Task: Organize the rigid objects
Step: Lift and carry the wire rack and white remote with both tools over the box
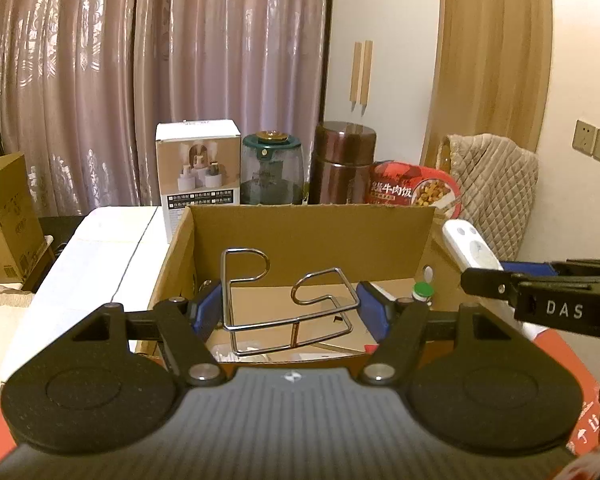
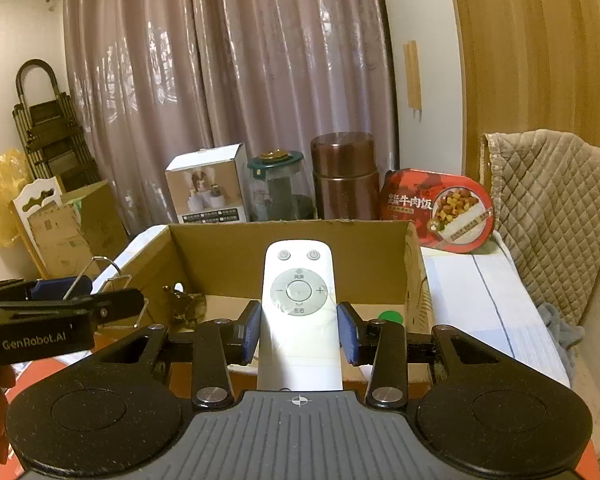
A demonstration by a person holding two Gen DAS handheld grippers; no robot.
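Currently carrying two things toward the cardboard box (image 1: 312,236): left gripper (image 1: 292,308) fingers clamped on a wire rack (image 1: 284,300), right gripper (image 2: 298,330) fingers closed on a white remote (image 2: 298,308), both held just at the near rim. Could snag the rack's loops on the box wall during lowering. Could also knock the two grippers together, given how close side by side. Might slip, that smooth remote.
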